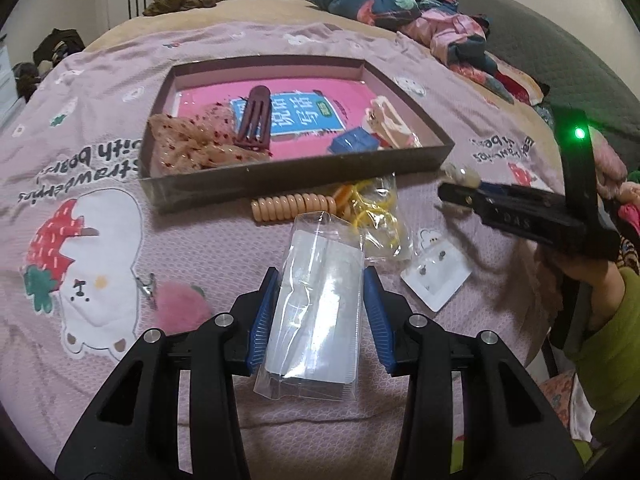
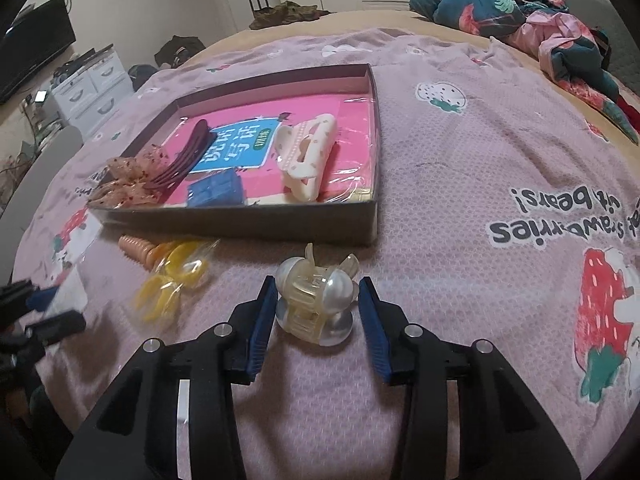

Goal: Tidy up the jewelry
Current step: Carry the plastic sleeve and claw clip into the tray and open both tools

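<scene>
While the left gripper [image 1: 320,312] straddles a clear plastic packet [image 1: 316,312] with its jaws spread beside it, the right gripper [image 2: 318,316] brackets a pearl claw clip [image 2: 316,300] on the pink blanket [image 2: 460,208], jaws parted, with the brown tray [image 2: 240,222] of hair accessories beyond.

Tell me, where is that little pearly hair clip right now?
In the right wrist view, the pearly hair clip sits between the right tool's open fingers, on the pink blanket, just in front of the box's near wall.
</scene>
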Demonstrator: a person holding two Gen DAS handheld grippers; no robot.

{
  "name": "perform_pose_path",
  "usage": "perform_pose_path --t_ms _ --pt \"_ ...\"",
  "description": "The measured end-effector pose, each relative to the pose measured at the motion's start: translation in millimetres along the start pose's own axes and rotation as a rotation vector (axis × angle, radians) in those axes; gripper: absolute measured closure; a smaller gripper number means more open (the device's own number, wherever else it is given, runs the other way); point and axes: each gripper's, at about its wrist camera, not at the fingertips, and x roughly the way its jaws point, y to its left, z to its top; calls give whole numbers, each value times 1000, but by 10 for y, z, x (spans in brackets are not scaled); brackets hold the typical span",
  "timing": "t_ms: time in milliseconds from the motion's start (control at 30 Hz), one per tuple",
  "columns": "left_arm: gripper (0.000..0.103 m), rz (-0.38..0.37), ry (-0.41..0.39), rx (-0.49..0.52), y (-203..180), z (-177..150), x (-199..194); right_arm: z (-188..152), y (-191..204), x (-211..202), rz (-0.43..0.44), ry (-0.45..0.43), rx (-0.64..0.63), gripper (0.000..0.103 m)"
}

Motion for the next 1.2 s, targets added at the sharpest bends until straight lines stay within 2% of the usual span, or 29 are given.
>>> perform_pose_path --t_ms 700,1200 --pt "69 47 -99 -83 244 148 -499 -108 525 -710 102 -58 -146 63" --pt "69 62 -144 -128 392 395 -675 170 794 -946 152 -123 -206 63"
